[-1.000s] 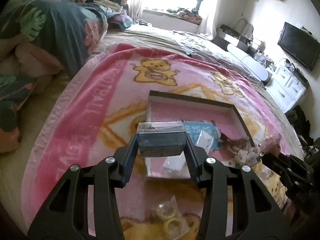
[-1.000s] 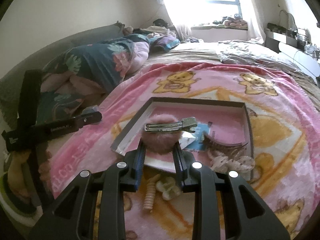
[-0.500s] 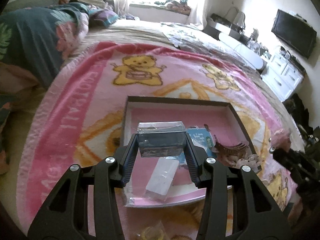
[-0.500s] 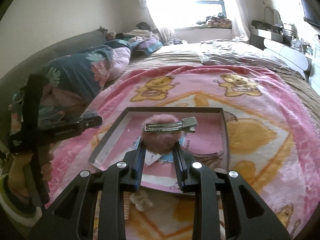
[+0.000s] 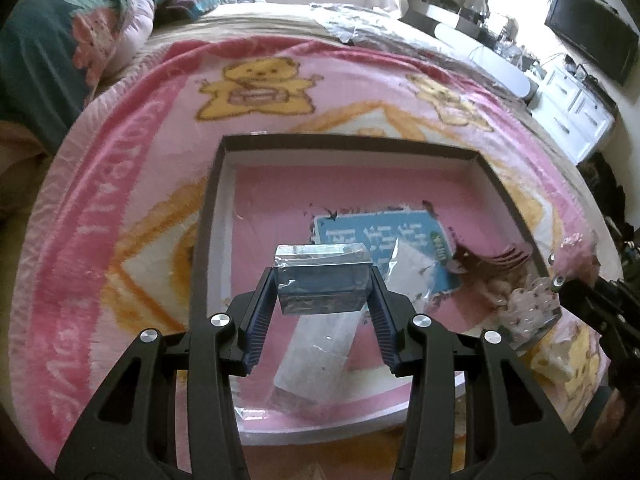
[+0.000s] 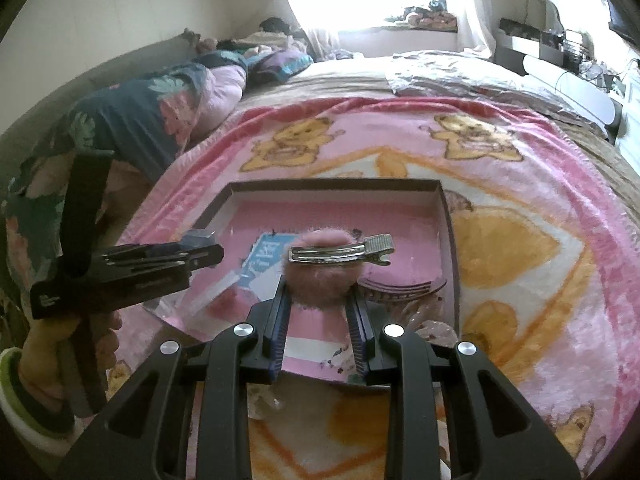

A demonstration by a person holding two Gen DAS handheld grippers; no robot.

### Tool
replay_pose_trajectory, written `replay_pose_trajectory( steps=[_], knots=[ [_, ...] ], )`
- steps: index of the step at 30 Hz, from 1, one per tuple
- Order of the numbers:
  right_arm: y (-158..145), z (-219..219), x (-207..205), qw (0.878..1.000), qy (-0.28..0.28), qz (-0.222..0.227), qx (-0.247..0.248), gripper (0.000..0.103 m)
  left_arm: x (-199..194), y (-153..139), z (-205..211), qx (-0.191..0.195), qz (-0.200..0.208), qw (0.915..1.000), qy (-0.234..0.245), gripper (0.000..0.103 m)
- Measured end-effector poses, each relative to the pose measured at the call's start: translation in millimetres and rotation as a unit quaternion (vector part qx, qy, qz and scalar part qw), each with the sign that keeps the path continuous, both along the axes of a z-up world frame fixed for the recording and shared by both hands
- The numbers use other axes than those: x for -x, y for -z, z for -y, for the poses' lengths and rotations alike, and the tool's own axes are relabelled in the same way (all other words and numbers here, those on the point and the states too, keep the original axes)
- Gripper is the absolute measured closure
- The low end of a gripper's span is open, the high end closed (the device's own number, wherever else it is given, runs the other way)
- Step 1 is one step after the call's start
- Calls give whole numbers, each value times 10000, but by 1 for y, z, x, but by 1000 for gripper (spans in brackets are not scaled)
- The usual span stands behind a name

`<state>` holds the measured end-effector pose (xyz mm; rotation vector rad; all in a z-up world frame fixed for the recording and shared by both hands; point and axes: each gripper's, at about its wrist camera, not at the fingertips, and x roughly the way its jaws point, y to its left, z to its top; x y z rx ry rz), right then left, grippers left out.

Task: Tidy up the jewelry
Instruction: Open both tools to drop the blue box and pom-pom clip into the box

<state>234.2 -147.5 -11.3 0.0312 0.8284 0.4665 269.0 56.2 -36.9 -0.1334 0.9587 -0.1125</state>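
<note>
Clear box in left tool — above tray.

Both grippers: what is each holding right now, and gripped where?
Left gripper clamps a small clear box by its two end walls. Right gripper pinches the pink pom-pom of a hair clip.

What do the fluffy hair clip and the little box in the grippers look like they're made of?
The hair clip, in the right gripper, looks like a pink faux-fur pompom, soft and fuzzy-edged, on a shiny metal alligator clip. The small box, in the left gripper, looks like clear hard plastic: glossy, see-through, with bright reflections on its edges. Its contents are unclear.
</note>
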Motion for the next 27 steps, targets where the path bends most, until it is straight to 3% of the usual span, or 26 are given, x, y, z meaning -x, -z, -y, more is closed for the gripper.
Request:
replay_pose_trajectory(
  steps=[18, 27],
  knots=[
    [37, -35, -18, 9959, -373, -773, 292, 77, -8, 5, -13, 30, -67, 9999, -114, 66],
    [35, -35, -15, 9955, -382, -828, 252, 72, 5, -9, -18, 225, 63, 9995, -199, 66]
  ],
)
